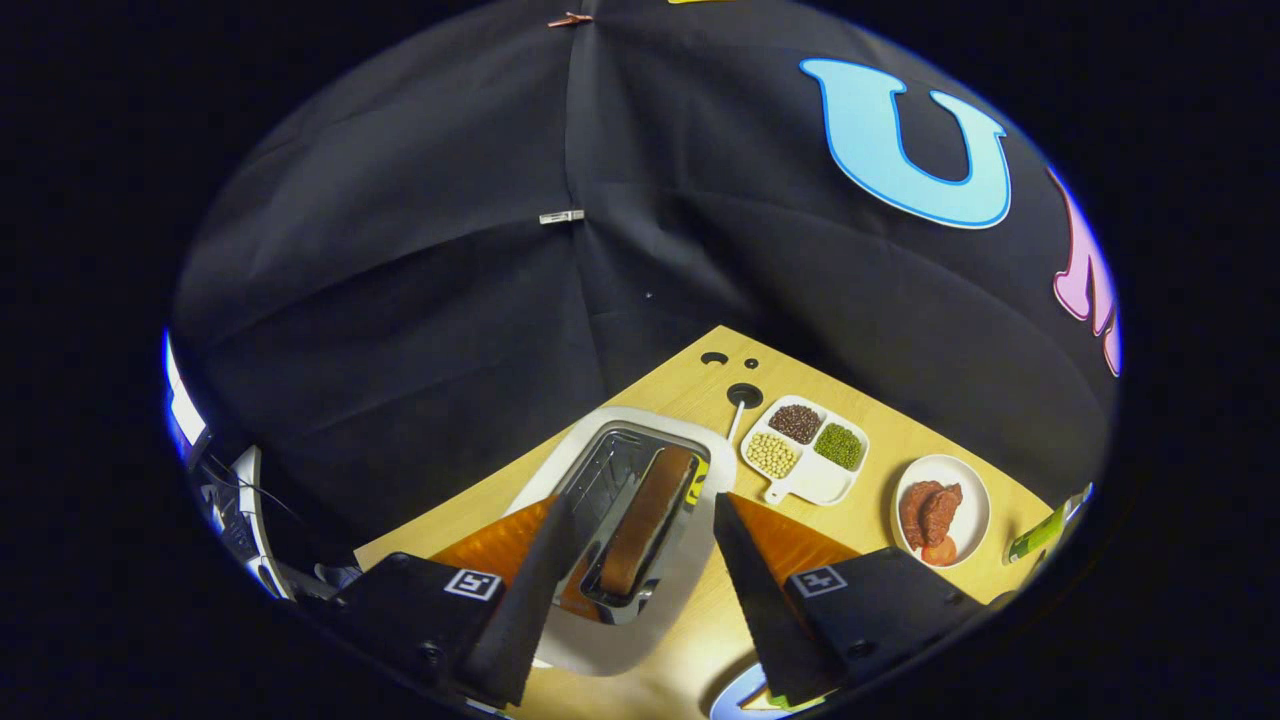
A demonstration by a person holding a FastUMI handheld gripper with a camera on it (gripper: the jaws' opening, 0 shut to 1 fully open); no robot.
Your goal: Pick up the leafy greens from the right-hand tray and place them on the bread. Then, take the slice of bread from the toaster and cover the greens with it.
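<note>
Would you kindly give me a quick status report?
Gripper open, above toaster. Bread slice upright in slot, between fingers. Nothing blocking.

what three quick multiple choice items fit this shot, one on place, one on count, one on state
1. Where is the toast?
A. in a toaster slot
B. on the round plate
C. on the wooden table

2. How many filled sections has the divided dish?
A. one
B. three
C. five

3. How do the gripper jaws stand?
A. shut on the toast
B. shut on nothing
C. open, either side of the toaster

Key: 1 A, it stands in the slot; 2 B, three kinds of beans; 3 C, the fingers stand wide apart.
</note>
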